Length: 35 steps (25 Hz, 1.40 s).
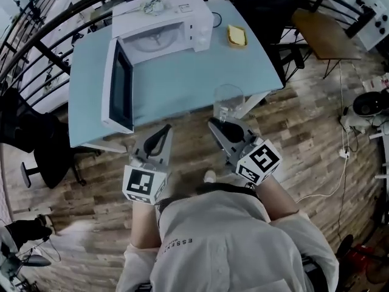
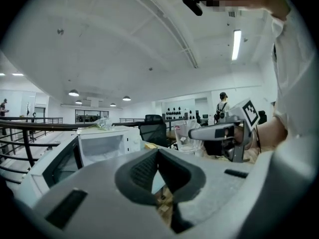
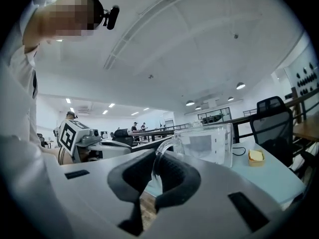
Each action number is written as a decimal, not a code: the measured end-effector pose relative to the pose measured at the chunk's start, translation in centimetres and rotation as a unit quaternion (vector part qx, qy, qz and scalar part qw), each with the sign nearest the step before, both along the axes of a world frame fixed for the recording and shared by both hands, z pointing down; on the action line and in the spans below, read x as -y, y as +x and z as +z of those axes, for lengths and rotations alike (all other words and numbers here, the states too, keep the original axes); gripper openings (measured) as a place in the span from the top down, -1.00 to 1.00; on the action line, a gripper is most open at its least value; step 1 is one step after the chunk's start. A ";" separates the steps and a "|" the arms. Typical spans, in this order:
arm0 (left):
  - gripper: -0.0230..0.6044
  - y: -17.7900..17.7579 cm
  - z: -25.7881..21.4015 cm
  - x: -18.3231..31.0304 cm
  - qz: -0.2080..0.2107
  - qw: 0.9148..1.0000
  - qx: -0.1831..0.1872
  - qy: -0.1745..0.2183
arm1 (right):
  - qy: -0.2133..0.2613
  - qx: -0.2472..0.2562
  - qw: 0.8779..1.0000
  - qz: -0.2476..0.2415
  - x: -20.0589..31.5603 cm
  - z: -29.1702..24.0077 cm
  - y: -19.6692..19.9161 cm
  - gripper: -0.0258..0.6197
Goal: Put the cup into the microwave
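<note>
Big light-blue surface (image 1: 182, 84) filled most of the head view, with wood floor (image 1: 304, 120) around it. The white microwave (image 1: 182, 14) sat at the back of the surface, its door (image 1: 120, 87) swung wide open to the left so you could see into the cavity. Both grippers were down at the near edge, side by side. The left gripper (image 1: 164, 130) had its fingers (image 2: 142, 171) closed tip to tip with nothing in them. The right gripper (image 1: 214, 125) had its fingers (image 3: 178, 177) clamped on the handle of the clear cup (image 1: 228, 102). The cup was at the surface's front edge, well apart from the microwave, and I couldn't tell if it touched the surface. A small yellow thing (image 1: 236, 35) sat just right of the microwave
</note>
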State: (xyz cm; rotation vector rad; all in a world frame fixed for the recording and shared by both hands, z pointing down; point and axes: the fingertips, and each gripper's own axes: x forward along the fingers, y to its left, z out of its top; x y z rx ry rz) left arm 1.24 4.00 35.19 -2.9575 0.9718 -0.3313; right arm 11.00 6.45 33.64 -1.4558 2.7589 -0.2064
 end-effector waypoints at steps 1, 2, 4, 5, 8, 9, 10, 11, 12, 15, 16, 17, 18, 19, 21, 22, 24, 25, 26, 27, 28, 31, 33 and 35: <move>0.92 0.6 0.1 0.4 -0.006 1.000 0.003 -0.001 | -0.002 0.004 1.000 -0.008 0.6 0.0 0.6 0.84; 0.92 1.0 0.2 0.7 -0.013 1.000 0.005 -0.003 | -0.003 0.006 1.000 -0.016 1.1 0.0 1.2 0.84; 0.92 1.5 0.4 1.5 -0.026 1.000 0.008 -0.008 | -0.005 0.010 1.000 -0.028 2.4 0.1 2.0 0.84; 0.92 1.6 0.6 1.9 -0.032 0.999 0.010 -0.011 | -0.006 0.012 0.999 -0.033 3.0 0.2 2.3 0.84; 0.92 1.5 1.3 3.6 -0.048 0.998 0.018 -0.022 | -0.010 0.009 0.999 -0.049 5.2 0.7 2.5 0.84; 0.92 1.4 1.5 4.4 -0.056 0.998 0.017 -0.025 | -0.011 0.006 0.998 -0.056 6.0 0.9 2.5 0.84; 0.92 1.2 1.7 5.2 -0.064 0.997 0.015 -0.028 | -0.011 0.002 0.998 -0.062 6.9 1.0 2.4 0.83; 0.92 1.1 1.9 6.1 -0.070 0.997 0.013 -0.029 | -0.010 -0.001 0.998 -0.069 7.9 1.2 2.3 0.84; 0.92 1.2 2.1 7.1 -0.073 0.997 0.012 -0.030 | -0.010 -0.004 0.997 -0.076 9.0 1.3 2.2 0.84; 0.92 1.6 2.7 10.2 -0.077 0.997 0.008 -0.031 | -0.008 -0.008 0.995 -0.097 12.1 1.4 1.9 0.83; 0.92 1.8 2.8 11.3 -0.078 0.996 0.005 -0.031 | -0.006 -0.010 0.994 -0.105 13.1 1.4 1.8 0.83; 0.92 2.1 2.8 12.5 -0.079 0.996 0.003 -0.030 | -0.005 -0.012 0.994 -0.112 14.3 1.3 1.7 0.83; 0.92 2.3 2.7 13.7 -0.078 0.997 0.000 -0.028 | -0.004 -0.014 0.993 -0.119 15.4 1.3 1.6 0.83; 0.92 2.5 2.7 15.0 -0.080 0.997 -0.003 -0.024 | -0.003 -0.015 0.992 -0.126 16.6 1.4 1.4 0.83; 0.92 2.6 2.5 17.5 -0.086 0.996 -0.009 -0.018 | -0.003 -0.018 0.990 -0.139 19.2 1.8 1.1 0.83; 0.92 2.6 2.4 18.7 -0.087 0.996 -0.013 -0.017 | -0.004 -0.018 0.989 -0.144 20.4 2.0 1.0 0.83; 0.92 2.7 2.3 20.7 -0.084 0.996 -0.022 -0.019 | -0.007 -0.015 0.987 -0.157 22.8 2.6 0.7 0.83; 0.92 2.6 2.5 21.5 -0.083 0.996 -0.024 -0.020 | -0.009 -0.014 0.986 -0.163 23.9 3.1 0.5 0.83; 0.92 2.5 2.7 22.4 -0.083 0.996 -0.024 -0.021 | -0.012 -0.014 0.986 -0.168 25.1 3.6 0.3 0.83; 0.92 2.3 3.1 23.4 -0.084 0.996 -0.022 -0.020 | -0.014 -0.014 0.985 -0.173 26.3 4.1 0.2 0.83; 0.92 2.1 3.6 24.3 -0.087 0.996 -0.019 -0.019 | -0.015 -0.015 0.984 -0.176 27.6 4.7 0.0 0.83; 0.92 1.5 5.1 26.7 -0.099 0.995 -0.014 -0.031 | -0.017 -0.021 0.982 -0.189 30.5 6.6 -0.6 0.83; 0.92 1.5 5.3 27.8 -0.104 0.993 -0.022 -0.042 | -0.015 -0.029 0.979 -0.203 31.9 7.8 -1.3 0.83; 0.92 1.5 5.6 28.8 -0.106 0.993 -0.028 -0.049 | -0.011 -0.038 0.976 -0.214 33.2 8.7 -2.0 0.83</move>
